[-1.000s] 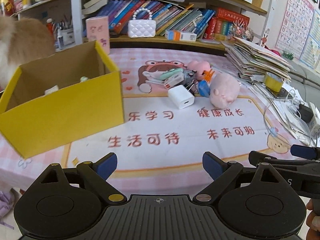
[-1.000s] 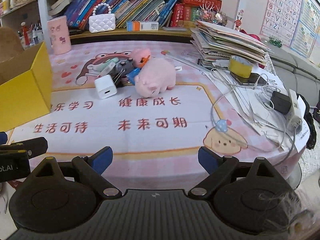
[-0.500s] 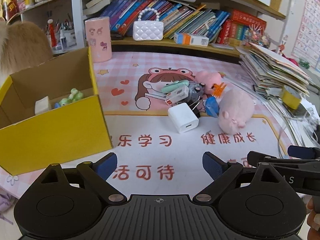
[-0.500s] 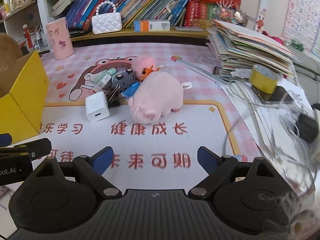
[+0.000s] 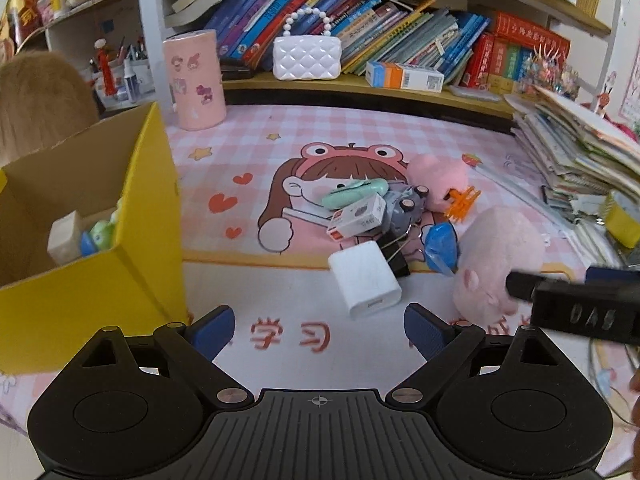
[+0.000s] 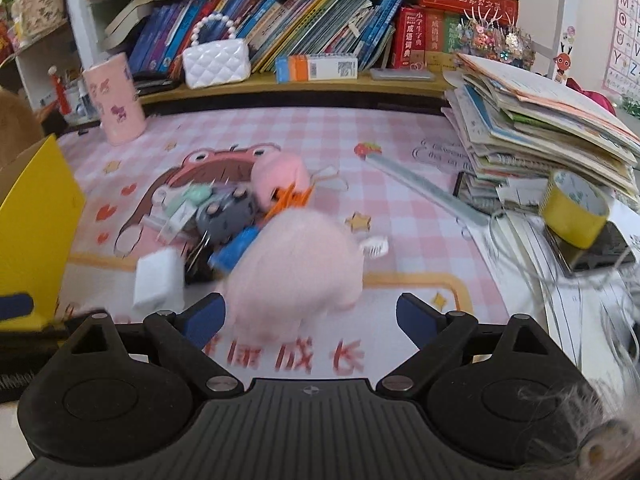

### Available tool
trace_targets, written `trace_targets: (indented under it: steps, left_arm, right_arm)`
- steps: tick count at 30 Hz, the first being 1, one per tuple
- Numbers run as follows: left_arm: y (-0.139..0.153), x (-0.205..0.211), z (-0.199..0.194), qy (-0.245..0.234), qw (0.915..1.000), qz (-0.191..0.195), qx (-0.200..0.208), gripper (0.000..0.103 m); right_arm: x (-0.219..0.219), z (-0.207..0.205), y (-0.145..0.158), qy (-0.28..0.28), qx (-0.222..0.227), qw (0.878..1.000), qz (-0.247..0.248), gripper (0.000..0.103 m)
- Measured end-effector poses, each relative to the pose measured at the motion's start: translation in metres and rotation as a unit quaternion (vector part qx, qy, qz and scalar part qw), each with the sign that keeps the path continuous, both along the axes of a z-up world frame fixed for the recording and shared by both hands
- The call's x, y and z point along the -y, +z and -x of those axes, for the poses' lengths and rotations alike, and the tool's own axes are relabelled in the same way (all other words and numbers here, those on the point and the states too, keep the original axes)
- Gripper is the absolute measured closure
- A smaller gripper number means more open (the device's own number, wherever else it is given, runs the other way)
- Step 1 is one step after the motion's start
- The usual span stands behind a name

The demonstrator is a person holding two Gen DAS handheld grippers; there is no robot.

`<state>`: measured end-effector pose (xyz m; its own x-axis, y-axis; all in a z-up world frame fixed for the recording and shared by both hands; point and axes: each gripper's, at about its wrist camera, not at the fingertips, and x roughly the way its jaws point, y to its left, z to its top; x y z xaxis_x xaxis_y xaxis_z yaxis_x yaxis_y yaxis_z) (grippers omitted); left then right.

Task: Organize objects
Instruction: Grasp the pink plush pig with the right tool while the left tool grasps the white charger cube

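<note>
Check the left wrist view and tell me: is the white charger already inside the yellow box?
No. The white charger lies on the pink mat beside the pile of small items, apart from the yellow box.

A yellow box (image 5: 132,280) stands on the pink-checked mat (image 5: 360,136). The charger (image 5: 366,282) is white; the plush pig (image 6: 296,268) is pink.

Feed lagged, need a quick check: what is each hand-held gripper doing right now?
Left hand-held gripper: open, holding nothing, white charger just ahead.
Right hand-held gripper: open, jaws just widened, holding nothing, pink plush pig just ahead.
</note>
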<state>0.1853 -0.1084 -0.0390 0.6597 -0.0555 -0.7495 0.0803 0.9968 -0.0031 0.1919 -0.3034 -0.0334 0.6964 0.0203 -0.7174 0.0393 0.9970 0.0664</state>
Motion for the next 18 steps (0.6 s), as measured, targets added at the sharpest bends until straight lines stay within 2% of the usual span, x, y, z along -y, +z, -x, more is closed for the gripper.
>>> trace_targets:
  steps: [5,11,13,18]
  left_arm:
    - [-0.012,0.017,-0.025,-0.006,0.9999,-0.014,0.001,0.012]
    - [-0.023,0.031,-0.051,0.002,0.9998,-0.004,-0.022,0.023]
    - [-0.029,0.033,-0.058,0.004,0.9994,-0.004,-0.035,0.036]
    - [-0.043,0.031,-0.067,0.008,0.9971,0.017,-0.073,0.058]
  right_arm:
    - [0.011,-0.027,0.000,0.006,0.002,1.000,-0.021,0.003]
    - [0.013,-0.055,-0.007,0.012,-0.021,0.998,-0.051,0.003]
    - [0.013,-0.062,-0.012,0.009,-0.035,0.998,-0.054,0.003]
    - [0.016,-0.074,-0.029,0.004,-0.074,0.994,-0.074,0.008]
